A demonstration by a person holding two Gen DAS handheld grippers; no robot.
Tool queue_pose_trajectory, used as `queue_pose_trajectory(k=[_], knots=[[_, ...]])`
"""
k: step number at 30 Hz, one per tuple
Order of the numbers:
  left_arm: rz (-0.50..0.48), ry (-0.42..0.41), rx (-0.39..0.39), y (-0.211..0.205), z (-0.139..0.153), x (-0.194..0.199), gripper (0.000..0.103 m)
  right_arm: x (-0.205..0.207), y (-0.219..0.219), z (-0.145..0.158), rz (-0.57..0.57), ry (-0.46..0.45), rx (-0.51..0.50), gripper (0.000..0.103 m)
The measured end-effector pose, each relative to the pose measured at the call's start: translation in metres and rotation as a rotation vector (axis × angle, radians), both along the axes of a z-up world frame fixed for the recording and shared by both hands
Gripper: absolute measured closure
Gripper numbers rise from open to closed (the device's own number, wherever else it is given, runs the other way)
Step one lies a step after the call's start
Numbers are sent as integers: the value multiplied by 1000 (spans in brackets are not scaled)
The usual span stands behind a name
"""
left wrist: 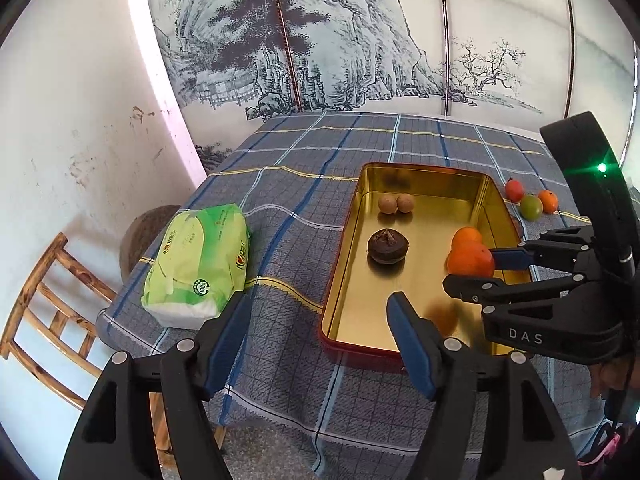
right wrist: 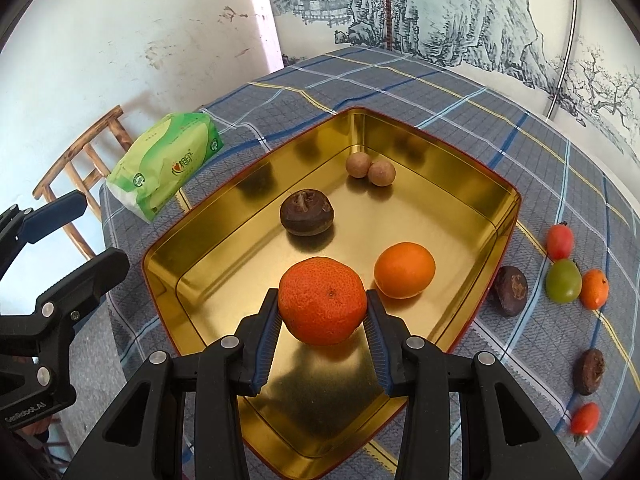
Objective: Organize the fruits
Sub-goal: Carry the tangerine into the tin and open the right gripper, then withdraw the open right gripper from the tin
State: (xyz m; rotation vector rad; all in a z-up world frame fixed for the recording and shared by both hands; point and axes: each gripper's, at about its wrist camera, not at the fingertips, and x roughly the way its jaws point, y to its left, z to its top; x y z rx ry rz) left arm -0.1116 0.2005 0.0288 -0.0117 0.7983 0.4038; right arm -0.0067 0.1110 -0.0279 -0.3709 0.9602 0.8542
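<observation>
— Checked tablecloth (left wrist: 280, 208), gold tin (right wrist: 508, 216) in the middle — where's the mandarin (right wrist: 322, 300)?
— Clamped between the right gripper (right wrist: 322, 316) pads, over the tin's near end, beside the other orange (right wrist: 404, 270). Left gripper (left wrist: 316, 340) gapes, holding nothing

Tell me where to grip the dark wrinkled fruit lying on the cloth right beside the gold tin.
Grip the dark brown wrinkled fruit across its rounded sides, coming from above. It sits close beside the gold metal tin, so set one finger toward the near side and one toward the far side, along the wall, probably avoiding the rim.
</observation>
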Motion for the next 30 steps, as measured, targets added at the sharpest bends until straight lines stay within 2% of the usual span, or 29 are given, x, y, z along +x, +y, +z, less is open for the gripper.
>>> queue_pose_trajectory(k=[6,18,30], knots=[[3,10,-10,2,-3,0,35,3,0,0,-15,-1,3,60],[-1,30,-18,2,-8,2,35,9,-9,14,-48,-9,86,60],[-9,49,-18,-1,-13,5,35,8,-37,17,-87,-12,146,59]])
